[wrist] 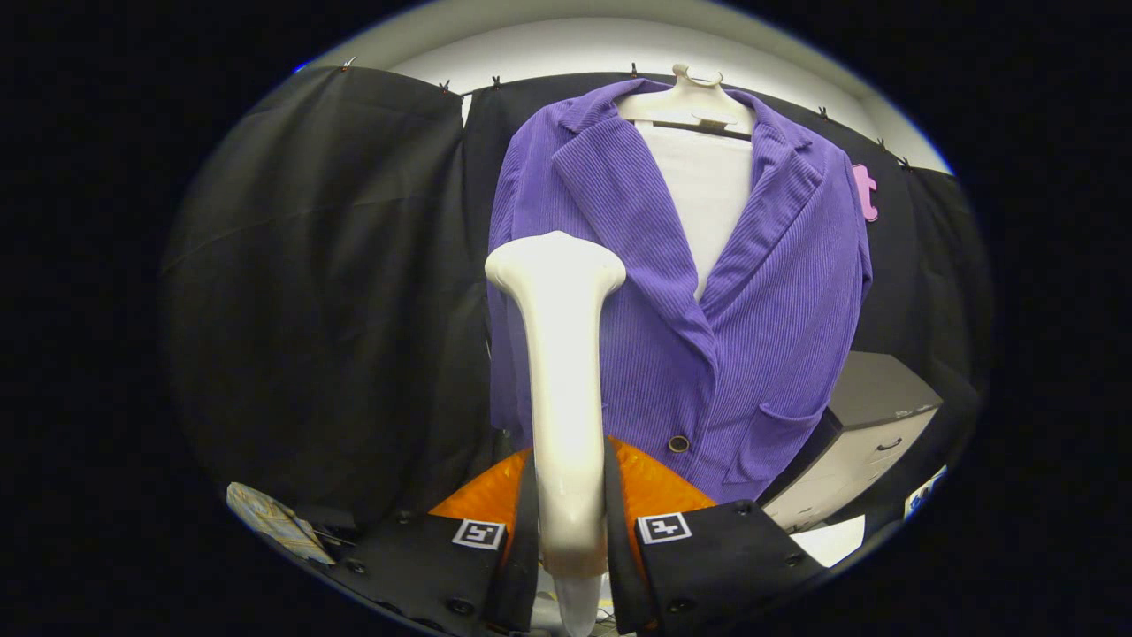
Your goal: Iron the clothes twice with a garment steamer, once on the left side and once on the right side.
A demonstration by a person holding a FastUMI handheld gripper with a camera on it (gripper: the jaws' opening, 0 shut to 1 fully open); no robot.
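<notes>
- Gripper (570, 531): both fingers closed in on the handle of the garment steamer (562, 372), one pressing each side; the grip looks firm, with no gap visible at the pads
- Steamer: white, long axis running straight up and away from the fingers; handle narrow between them, widening to a flared head (555, 265) at the far end. Only the back of the head is seen; the steam face points away, toward the garment
- Just ahead of the head: purple jacket (778, 292), ribbed fabric, hanging upright on a pale hanger (688, 102) over a white inner panel (703, 195). One dark button (678, 443) low at the front closure, a patch pocket (776, 438) on the panel right of it
- Key relation: the head sits in front of the jacket's left panel, about mid-height, beside the left lapel. Whether it touches the cloth cannot be told, as the head hides the contact zone
- Judgement: this appears to be the left-side pass. The right panel lies well off to the right of the head, so that pass calls for a sideways shift with the steamer axis kept upright
- Risk: tilting the head off square would lose flat contact on the ribs
- Beyond: black cloth wall (318, 265) behind the jacket; grey drawer cabinet (871, 425) low to the right, past the jacket hem
</notes>
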